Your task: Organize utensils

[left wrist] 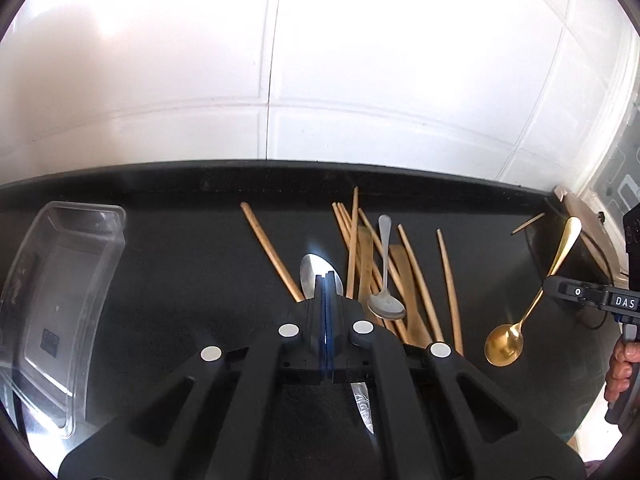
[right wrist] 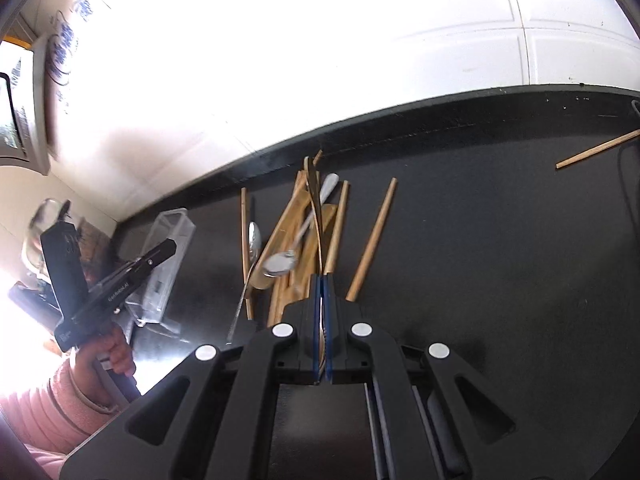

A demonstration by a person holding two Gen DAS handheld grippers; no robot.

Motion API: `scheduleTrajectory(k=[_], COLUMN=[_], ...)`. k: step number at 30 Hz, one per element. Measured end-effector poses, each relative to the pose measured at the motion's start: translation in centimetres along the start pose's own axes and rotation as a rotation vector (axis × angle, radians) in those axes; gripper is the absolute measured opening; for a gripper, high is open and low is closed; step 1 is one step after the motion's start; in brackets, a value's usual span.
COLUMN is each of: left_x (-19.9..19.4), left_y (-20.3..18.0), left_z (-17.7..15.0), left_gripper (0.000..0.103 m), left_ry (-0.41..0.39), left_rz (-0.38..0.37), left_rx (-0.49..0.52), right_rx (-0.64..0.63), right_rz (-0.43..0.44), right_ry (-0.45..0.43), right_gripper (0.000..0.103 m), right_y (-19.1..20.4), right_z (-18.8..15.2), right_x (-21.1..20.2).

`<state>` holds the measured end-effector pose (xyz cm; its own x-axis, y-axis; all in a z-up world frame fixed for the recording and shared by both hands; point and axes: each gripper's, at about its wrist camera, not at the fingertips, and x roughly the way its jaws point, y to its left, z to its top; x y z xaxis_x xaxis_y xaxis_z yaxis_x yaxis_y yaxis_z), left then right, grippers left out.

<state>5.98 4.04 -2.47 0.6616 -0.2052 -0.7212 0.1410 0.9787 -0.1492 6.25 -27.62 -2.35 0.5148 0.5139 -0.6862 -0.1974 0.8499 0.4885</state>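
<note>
My left gripper (left wrist: 326, 280) is shut, with nothing visible between its pads. A large silver spoon (left wrist: 310, 276) lies face-up on the black counter (left wrist: 180, 280) beneath it, its handle showing under the fingers. In the right wrist view this gripper (right wrist: 173, 246) hangs apart from that spoon (right wrist: 254, 240). My right gripper (right wrist: 323, 280) is shut on a gold spoon (right wrist: 317, 212), seen edge-on. In the left wrist view it (left wrist: 550, 286) holds the gold spoon (left wrist: 503, 346) above the counter, bowl down. A small silver spoon (left wrist: 386, 306) rests on a pile of wooden chopsticks (left wrist: 420, 280).
A clear plastic container (left wrist: 60, 280) stands at the counter's left end. One chopstick (right wrist: 596, 150) lies alone at the far right near a dark cable (right wrist: 628, 184). White tiled wall (left wrist: 360, 80) runs along the back. A person's hand (right wrist: 112, 348) holds the left gripper's handle.
</note>
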Motion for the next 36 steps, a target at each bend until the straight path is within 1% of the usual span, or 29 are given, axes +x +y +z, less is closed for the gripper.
scheduleTrajectory(k=[3, 5, 6, 8, 9, 13, 14, 15, 17, 20, 24, 28, 30, 31, 33, 34, 35, 36], left_x=[-0.7, 0.8, 1.9, 2.9, 3.2, 5.1, 5.5, 5.9, 6.7, 8.3, 9.0, 9.7, 10.0, 10.1, 9.7, 9.5, 9.4, 9.5], left_y=[-0.2, 0.0, 0.0, 0.3, 0.4, 0.3, 0.4, 0.4, 0.5, 1.2, 1.6, 1.4, 1.2, 1.0, 0.4, 0.3, 0.0, -0.4], left_z=[-0.8, -1.5, -2.0, -3.1, -3.4, -4.5, -4.7, -4.8, -4.9, -4.9, -4.7, -3.9, -3.7, -3.6, -3.5, -3.5, -3.6, -3.7], left_gripper=[0.000, 0.000, 0.000, 0.000, 0.000, 0.001, 0.001, 0.001, 0.001, 0.001, 0.005, 0.007, 0.013, 0.023, 0.068, 0.098, 0.097, 0.097], left_ry=[0.009, 0.097, 0.152, 0.194, 0.210, 0.310, 0.321, 0.328, 0.337, 0.371, 0.324, 0.279, 0.257, 0.241, 0.200, 0.187, 0.173, 0.179], left_rz=[0.029, 0.058, 0.087, 0.137, 0.135, 0.042, 0.015, 0.000, 0.013, 0.022, 0.019, 0.050, 0.064, 0.072, 0.075, 0.059, 0.045, 0.044], left_rx=[0.004, 0.018, 0.019, 0.000, -0.021, -0.178, -0.216, -0.251, -0.302, -0.365, -0.444, -0.461, -0.472, -0.475, -0.473, -0.475, -0.471, -0.451], right_rx=[-0.039, -0.042, -0.043, -0.053, -0.060, -0.050, -0.042, -0.035, -0.017, -0.007, 0.013, 0.031, 0.030, 0.030, 0.032, 0.035, 0.039, 0.042], right_rz=[-0.005, 0.000, 0.002, -0.002, -0.006, -0.019, -0.025, -0.029, -0.034, -0.048, -0.065, -0.075, -0.080, -0.080, -0.082, -0.082, -0.081, -0.081], right_ry=[-0.009, 0.004, 0.010, 0.021, 0.026, 0.028, 0.026, 0.025, 0.025, 0.028, 0.037, 0.048, 0.053, 0.055, 0.062, 0.064, 0.069, 0.073], right_gripper=[0.002, 0.002, 0.002, 0.002, 0.002, 0.002, 0.002, 0.002, 0.002, 0.002, 0.002, 0.002, 0.002, 0.002, 0.002, 0.002, 0.002, 0.002], right_y=[0.6, 0.7, 0.7, 0.6, 0.5, -0.4, -0.9, -1.1, -2.0, -3.1, -4.6, -6.1, -6.6, -6.9, -7.0, -7.2, -7.5, -7.6], right_z=[-0.2, -0.6, -0.7, -1.4, -1.9, -3.2, -3.4, -3.6, -4.0, -4.5, -5.1, -5.4, -5.5, -5.6, -5.5, -5.5, -5.4, -5.3], right_x=[-0.8, -0.8, -0.9, -1.0, -1.1, -2.2, -2.6, -2.9, -3.5, -4.3, -4.6, -5.0, -5.2, -5.2, -4.9, -4.9, -4.8, -4.6])
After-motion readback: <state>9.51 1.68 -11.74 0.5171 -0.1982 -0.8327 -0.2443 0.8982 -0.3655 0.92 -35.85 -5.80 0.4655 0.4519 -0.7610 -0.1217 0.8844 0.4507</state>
